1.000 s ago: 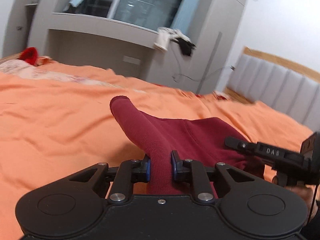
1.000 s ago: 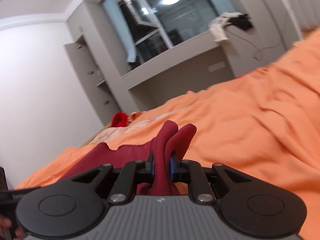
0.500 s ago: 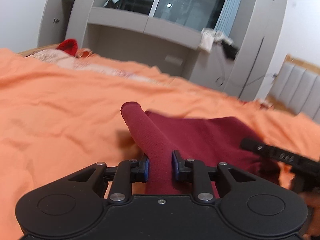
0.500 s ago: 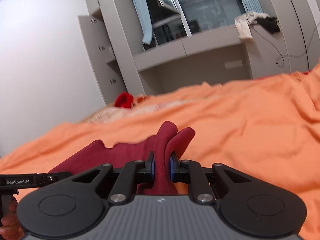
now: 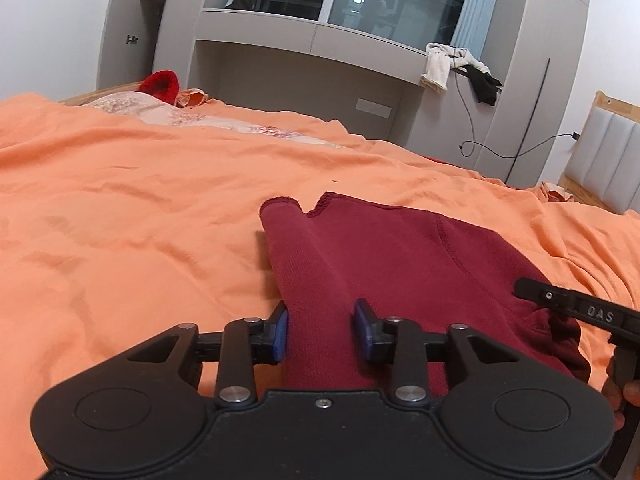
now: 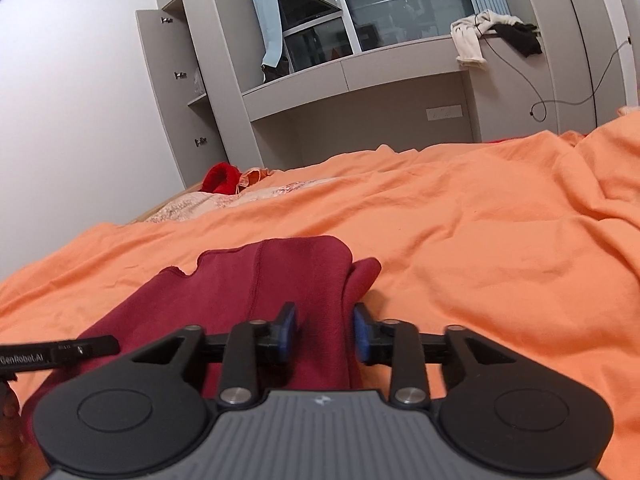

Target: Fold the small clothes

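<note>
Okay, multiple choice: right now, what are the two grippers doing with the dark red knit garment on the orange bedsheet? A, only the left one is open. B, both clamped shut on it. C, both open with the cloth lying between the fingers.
C: the left gripper and the right gripper both show a clear gap between blue pads, with the dark red knit garment resting flat on the orange bedsheet.

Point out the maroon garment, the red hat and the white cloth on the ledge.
Maroon garment (image 5: 392,256): left wrist view, flat middle panel.
Red hat (image 6: 219,178): right wrist view, its centre.
White cloth (image 5: 437,65): left wrist view, hanging part.
</note>
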{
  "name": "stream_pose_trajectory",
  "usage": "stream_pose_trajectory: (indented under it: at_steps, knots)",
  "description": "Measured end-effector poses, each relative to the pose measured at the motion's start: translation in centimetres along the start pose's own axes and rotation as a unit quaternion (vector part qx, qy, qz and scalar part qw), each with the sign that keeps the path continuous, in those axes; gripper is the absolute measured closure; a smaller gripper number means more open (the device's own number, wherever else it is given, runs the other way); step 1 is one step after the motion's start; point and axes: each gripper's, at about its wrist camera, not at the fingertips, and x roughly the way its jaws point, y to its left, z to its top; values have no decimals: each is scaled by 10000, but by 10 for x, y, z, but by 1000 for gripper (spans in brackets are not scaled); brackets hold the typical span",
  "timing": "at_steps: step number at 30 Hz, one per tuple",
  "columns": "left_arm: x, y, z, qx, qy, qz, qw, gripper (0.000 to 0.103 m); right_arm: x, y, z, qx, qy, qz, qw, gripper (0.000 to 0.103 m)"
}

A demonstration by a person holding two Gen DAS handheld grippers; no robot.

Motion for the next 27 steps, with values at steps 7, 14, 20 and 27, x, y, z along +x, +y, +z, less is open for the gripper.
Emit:
stream_pose_trajectory:
  at_steps: [7,14,20,27]
  knots:
    - [-22,1,-7,-24,-15,-17,10000,30,-29,18,-3,-490,-159,47,9987,18]
    - [-46,-10,-31,494,-21,-33,9988,24,-56,54,-17,-1132,-92,184,9934,10]
    - [-64,-17,-51,983,-122,164,9950,21,-59,73,-43,-1946,342,-118,9802,8]
    - [-69,-23,-53,1121,-135,379,9929,18,-68,75,-53,-2240,186,-540,9729,2]
